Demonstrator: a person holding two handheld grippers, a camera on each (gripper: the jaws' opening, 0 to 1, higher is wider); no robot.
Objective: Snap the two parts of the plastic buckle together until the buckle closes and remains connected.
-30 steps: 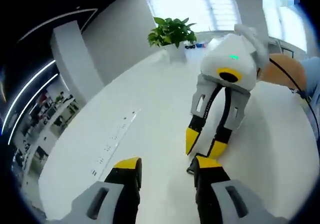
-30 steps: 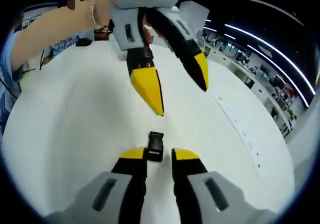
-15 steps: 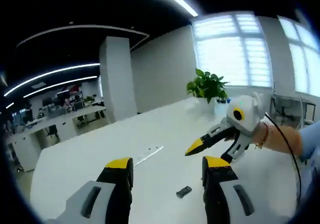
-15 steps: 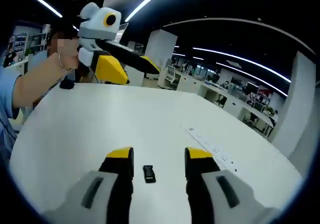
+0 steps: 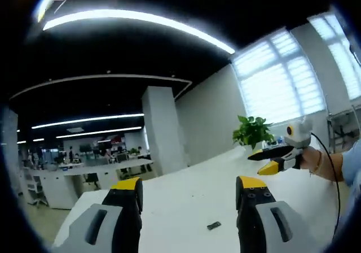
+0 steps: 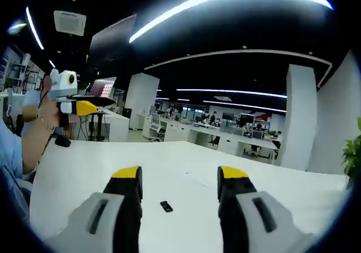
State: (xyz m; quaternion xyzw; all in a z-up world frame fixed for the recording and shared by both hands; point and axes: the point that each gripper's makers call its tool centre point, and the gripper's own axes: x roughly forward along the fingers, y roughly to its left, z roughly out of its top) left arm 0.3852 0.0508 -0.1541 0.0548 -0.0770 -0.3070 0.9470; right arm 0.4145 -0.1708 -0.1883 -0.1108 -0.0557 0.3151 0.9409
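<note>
The left gripper (image 5: pixel 189 188), grey with yellow-tipped black jaws, is wide open and holds nothing, and the right gripper (image 6: pixel 179 177) of the same kind is also wide open and empty; both are raised well above the white table (image 6: pixel 101 162). The small black plastic buckle (image 6: pixel 166 206) lies alone on the table, between the jaws in each view and touching neither. It looks like one joined piece, though it is too small to be sure, so I judge the grippers stand back to leave the closed buckle visible.
</note>
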